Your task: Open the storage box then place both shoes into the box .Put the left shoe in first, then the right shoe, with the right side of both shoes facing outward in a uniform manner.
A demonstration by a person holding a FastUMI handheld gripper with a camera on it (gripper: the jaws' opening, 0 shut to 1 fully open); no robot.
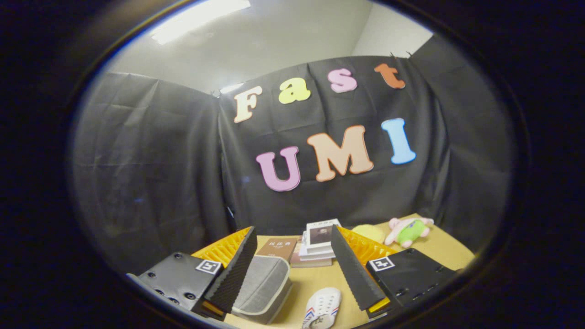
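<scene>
A grey fabric storage box (265, 288) with a pale rim stands on the wooden table (315, 278), just ahead of my left finger and partly behind it; its lid looks closed. A white shoe (322, 308) with red and blue stripes lies low between my fingers, nearer the right one. My gripper (292, 269) is held above the table, open, with nothing between its fingers.
Beyond the fingers a stack of books (318, 244) and a brown book (277, 249) lie on the table. A yellow round thing (369, 232) and a pink-and-green plush toy (408, 230) sit at the back right. Black cloth walls close in behind.
</scene>
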